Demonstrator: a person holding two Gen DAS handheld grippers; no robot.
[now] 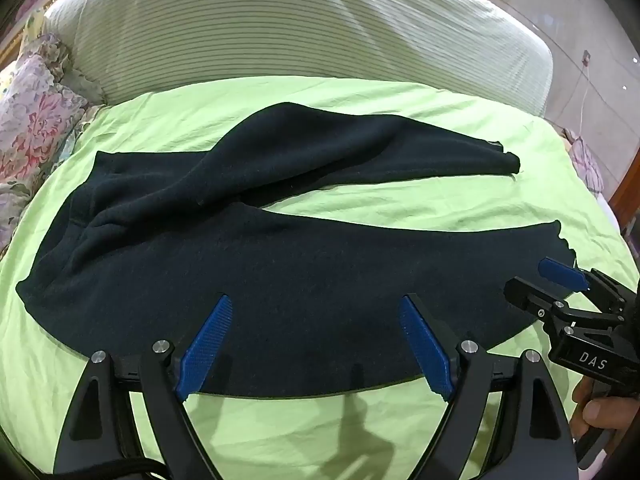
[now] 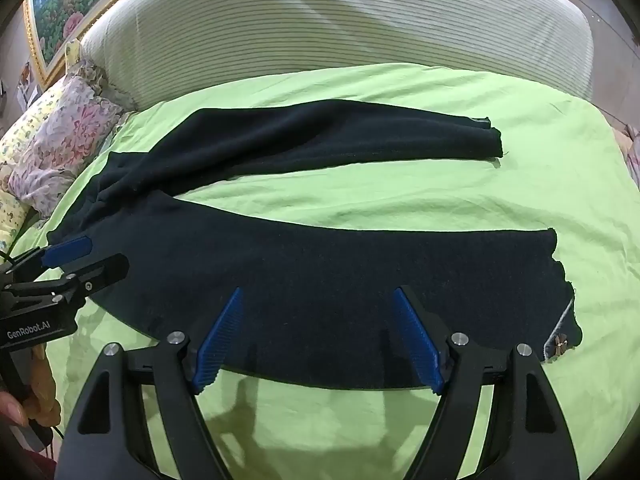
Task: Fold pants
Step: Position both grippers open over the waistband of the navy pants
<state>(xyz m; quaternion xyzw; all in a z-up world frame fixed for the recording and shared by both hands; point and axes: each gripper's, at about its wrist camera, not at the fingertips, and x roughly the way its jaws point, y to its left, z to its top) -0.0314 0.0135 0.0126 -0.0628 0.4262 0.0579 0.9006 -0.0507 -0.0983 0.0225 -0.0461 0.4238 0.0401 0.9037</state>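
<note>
Dark navy pants (image 1: 256, 256) lie spread on a green bedsheet (image 1: 360, 96), waist to the left, legs splayed apart to the right; they also show in the right wrist view (image 2: 320, 272). My left gripper (image 1: 316, 304) is open, hovering over the near leg's front edge. My right gripper (image 2: 318, 296) is open over the near leg, close to its hem. In the left wrist view the right gripper (image 1: 560, 280) appears at the near leg's hem. In the right wrist view the left gripper (image 2: 76, 256) appears by the waist.
A striped white headboard (image 1: 304, 28) rises behind the bed. Floral pillows (image 1: 36, 120) lie at the left. A framed painting (image 2: 60, 12) hangs at upper left. The green sheet (image 2: 400, 208) shows between the two legs and in front of the pants.
</note>
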